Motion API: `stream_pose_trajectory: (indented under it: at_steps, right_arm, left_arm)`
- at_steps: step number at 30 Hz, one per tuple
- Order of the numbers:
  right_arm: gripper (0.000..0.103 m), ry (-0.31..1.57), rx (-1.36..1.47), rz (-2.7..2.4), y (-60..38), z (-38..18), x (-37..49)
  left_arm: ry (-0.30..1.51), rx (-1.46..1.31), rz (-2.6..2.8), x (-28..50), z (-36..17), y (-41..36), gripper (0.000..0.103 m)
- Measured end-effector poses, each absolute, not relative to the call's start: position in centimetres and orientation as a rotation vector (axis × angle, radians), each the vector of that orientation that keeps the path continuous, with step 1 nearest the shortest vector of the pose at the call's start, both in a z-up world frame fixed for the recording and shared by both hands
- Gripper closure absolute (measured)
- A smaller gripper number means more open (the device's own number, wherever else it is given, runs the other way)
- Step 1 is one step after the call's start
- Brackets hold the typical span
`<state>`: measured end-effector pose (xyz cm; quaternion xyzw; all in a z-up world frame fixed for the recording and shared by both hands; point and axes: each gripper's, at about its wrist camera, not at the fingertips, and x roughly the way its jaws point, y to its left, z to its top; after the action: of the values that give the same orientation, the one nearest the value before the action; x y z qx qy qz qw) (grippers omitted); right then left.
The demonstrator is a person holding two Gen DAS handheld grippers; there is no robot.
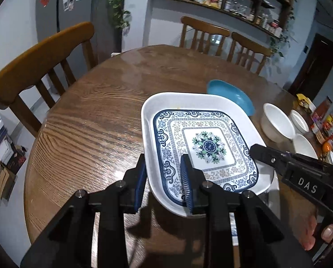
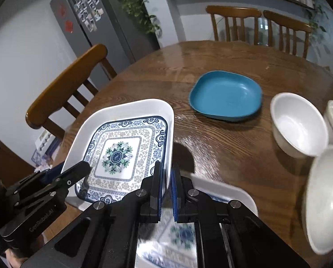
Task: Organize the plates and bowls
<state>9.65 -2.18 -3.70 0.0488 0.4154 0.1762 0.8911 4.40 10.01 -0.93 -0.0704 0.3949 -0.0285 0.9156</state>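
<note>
The patterned square plate (image 1: pixel 202 143) is held lifted and tilted above the wooden surface (image 1: pixel 95 120), gripped at two edges. Its left rim is straddled by the left gripper (image 1: pixel 163 178), whose fingers stand fairly wide, one outside the rim and one over the patterned face. Its right rim is pinched by the right gripper (image 2: pixel 167 185), the fingers narrowed on the white wall. Under the plate, near its lower edge, a second patterned plate (image 2: pixel 229 192) is seen, partly hidden. Beyond the plate, a blue dish (image 2: pixel 226 96) rests on the surface, and to the right of the plate three white bowls (image 2: pixel 298 122) are grouped.
</note>
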Motion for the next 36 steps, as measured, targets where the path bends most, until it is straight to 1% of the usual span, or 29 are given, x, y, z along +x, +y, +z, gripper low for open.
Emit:
stream_pose_trajectory:
  at_steps: [13, 19, 36]
  right_arm:
    - [0.093, 0.87, 0.21, 0.288, -6.3, -6.3, 4.3]
    - [0.092, 0.869, 0.206, 0.267, -7.0, -6.7, 2.7]
    - [0.091, 0.924, 0.201, 0.23, -7.7, -8.7, 2.0]
  left_arm:
    - [0.821, -0.077, -0.166, 2.5, -2.1, 6.3, 0.077]
    - [0.834, -0.062, -0.187, 2.4, -2.6, 5.6, 0.077]
    - [0.904, -0.03, -0.198, 2.8, -5.1, 4.5, 0.077]
